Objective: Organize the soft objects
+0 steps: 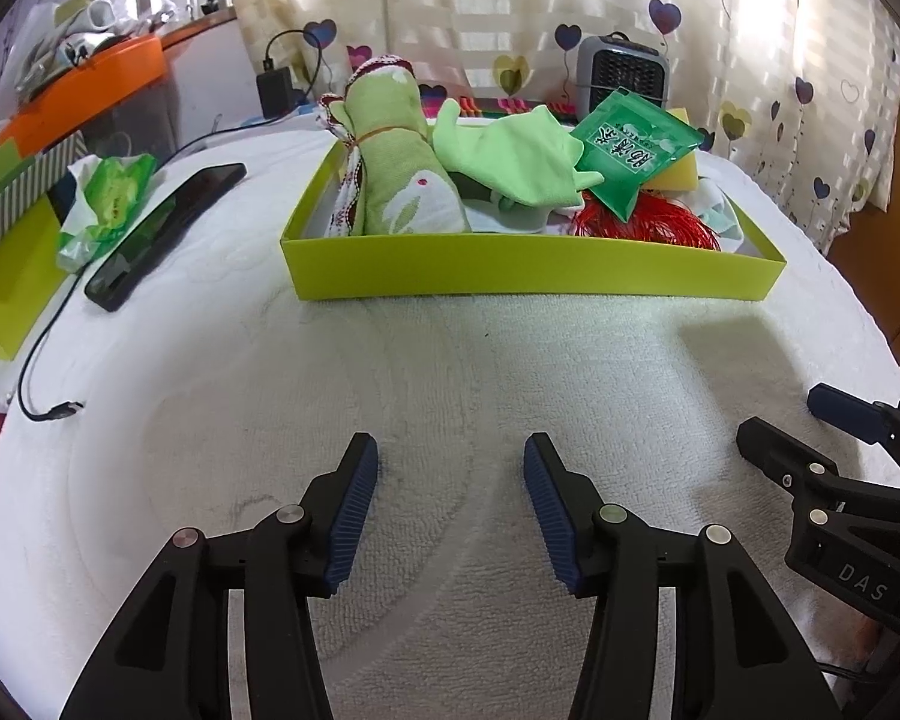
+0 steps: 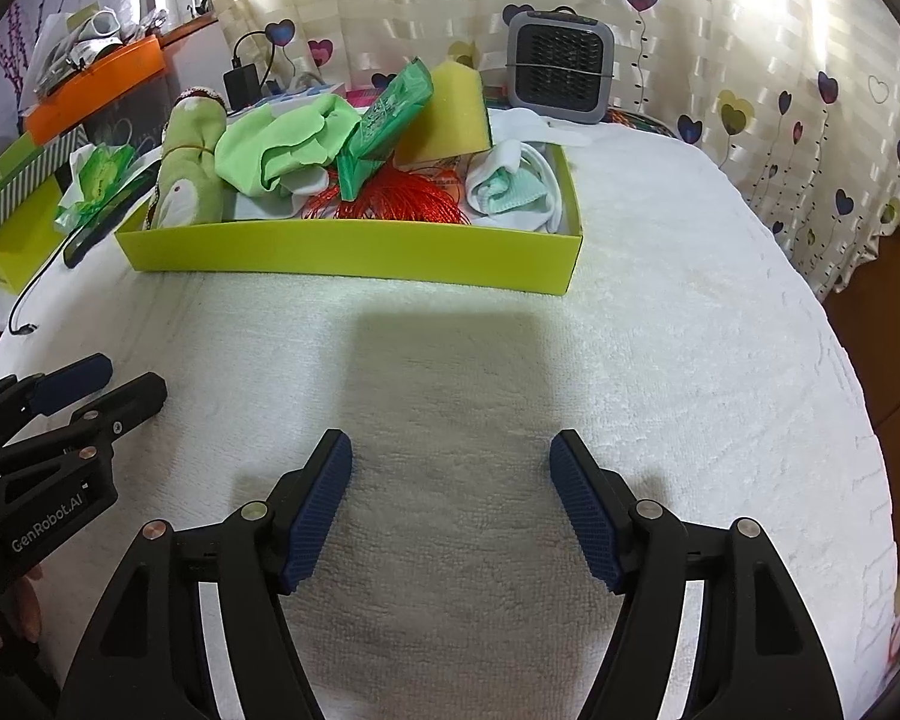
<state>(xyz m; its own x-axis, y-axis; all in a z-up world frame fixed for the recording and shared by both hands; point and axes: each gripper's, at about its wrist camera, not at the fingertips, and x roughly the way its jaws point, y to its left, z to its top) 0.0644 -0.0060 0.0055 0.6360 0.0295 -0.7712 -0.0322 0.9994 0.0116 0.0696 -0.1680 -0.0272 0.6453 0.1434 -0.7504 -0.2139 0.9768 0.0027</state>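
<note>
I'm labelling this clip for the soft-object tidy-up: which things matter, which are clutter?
Job:
- lime-green cardboard tray
- rolled green rabbit-print cloth
- light-green fabric glove
- yellow sponge block
- white and mint socks

Clutter:
- black smartphone
- grey desktop fan
- black charging cable

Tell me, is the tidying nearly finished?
It looks nearly done: the rolled green towel, green cloth, sponge and socks lie in the yellow-green tray. Both grippers, left and right, are open and empty. Nothing soft remains on the white towel.
</note>
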